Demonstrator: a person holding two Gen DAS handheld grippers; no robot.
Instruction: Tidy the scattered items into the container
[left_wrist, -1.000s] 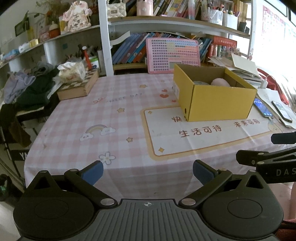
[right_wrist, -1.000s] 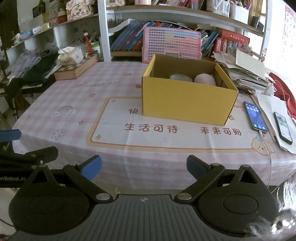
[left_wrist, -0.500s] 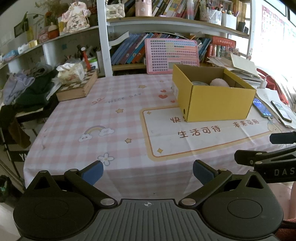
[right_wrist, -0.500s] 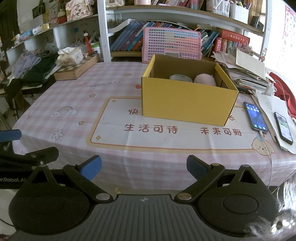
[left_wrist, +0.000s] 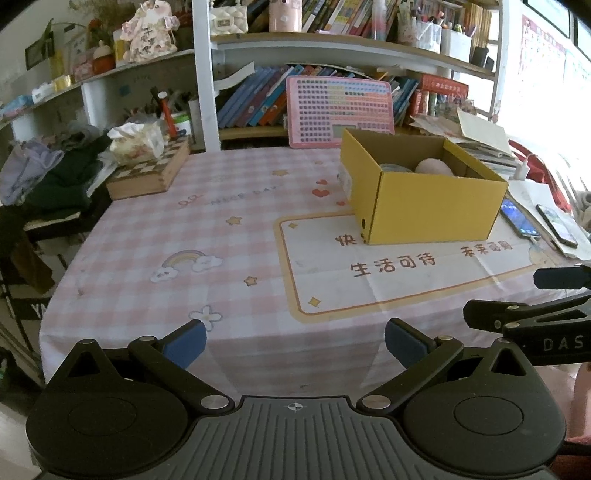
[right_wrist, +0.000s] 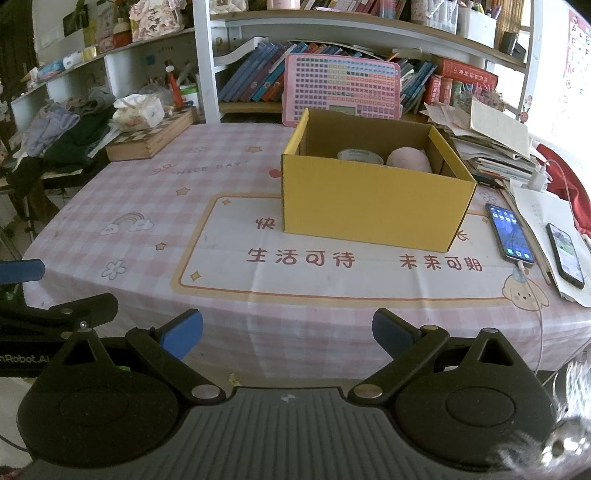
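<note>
A yellow cardboard box (left_wrist: 424, 199) stands open on the pink checked tablecloth (left_wrist: 192, 229), right of centre; it also shows in the right wrist view (right_wrist: 369, 199). Inside it lie a round tin (right_wrist: 360, 156) and a pink soft item (right_wrist: 408, 160). My left gripper (left_wrist: 295, 341) is open and empty, held back at the table's near edge. My right gripper (right_wrist: 288, 332) is open and empty, also at the near edge. Each gripper's side shows in the other's view.
Two phones (right_wrist: 509, 236) (right_wrist: 565, 254) lie on the table right of the box, one on a cable. A wooden chessboard box with a tissue pack (left_wrist: 147, 166) sits at the far left. Shelves of books (left_wrist: 258, 99) and a pink board (left_wrist: 338, 107) stand behind.
Both grippers have drawn back slightly from the table; the box looks a little farther. Both stay open and empty.
</note>
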